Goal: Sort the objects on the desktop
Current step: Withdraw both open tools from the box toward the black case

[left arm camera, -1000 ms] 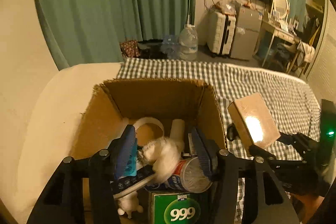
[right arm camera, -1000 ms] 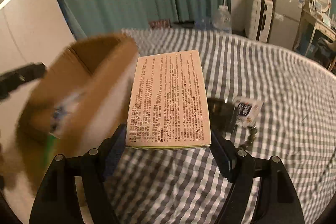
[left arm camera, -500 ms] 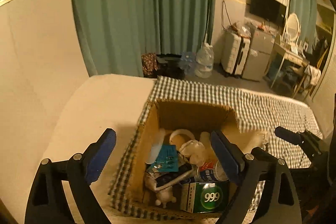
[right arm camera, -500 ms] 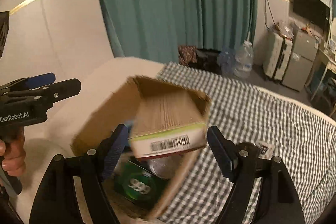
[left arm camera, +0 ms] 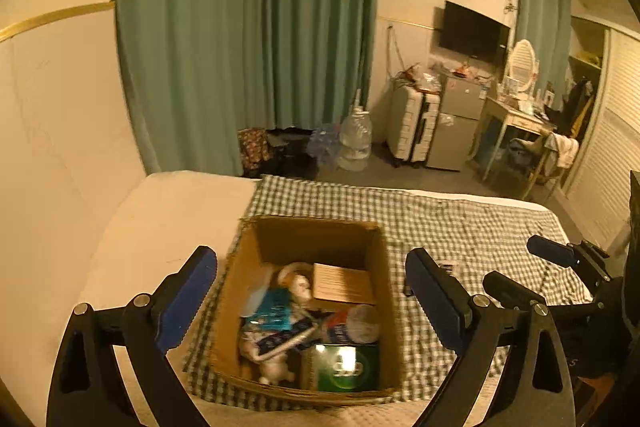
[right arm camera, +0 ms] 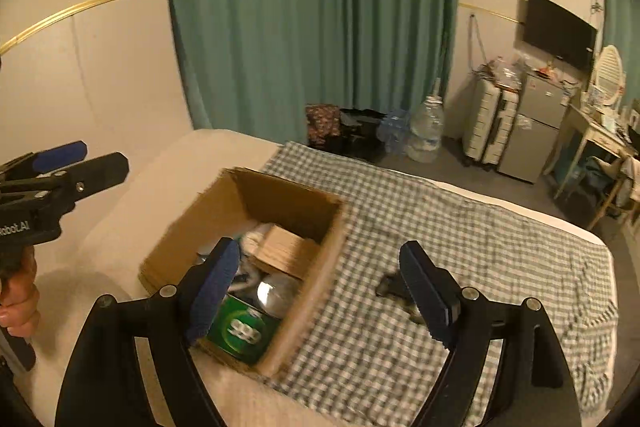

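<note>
A: Brown open-topped cardboard box (left arm camera: 308,303) — that is where the desktop things are going, and it sits on the green-and-white checked cloth (left arm camera: 460,227) spread over the bed, at about 6 o'clock in the left wrist view. How full is it?

B: Fairly full. A tan rectangular carton (left arm camera: 343,282) lies flat toward the box's 1 o'clock corner, a green carton printed "999" (right arm camera: 240,329) fills the near corner at 5 o'clock, a silver-topped round can (left arm camera: 354,325) lies just beside it, and a teal packet (left arm camera: 274,309) and a small white plush toy (left arm camera: 276,367) crowd the 8 o'clock side.

A: And the tools?

B: The left tool (left arm camera: 310,291) hangs above the box with its blue pads wide apart and nothing between them. The right tool (right arm camera: 320,287) is likewise spread and empty, over the box's right wall.

A: So what is left?

B: At least one small dark object (right arm camera: 394,291) lies on the cloth outside the box, at 3 o'clock from it, partly hidden behind the right tool's pad; I cannot tell what it is. I judge most of the sorting done, with that piece to be collected.
</note>
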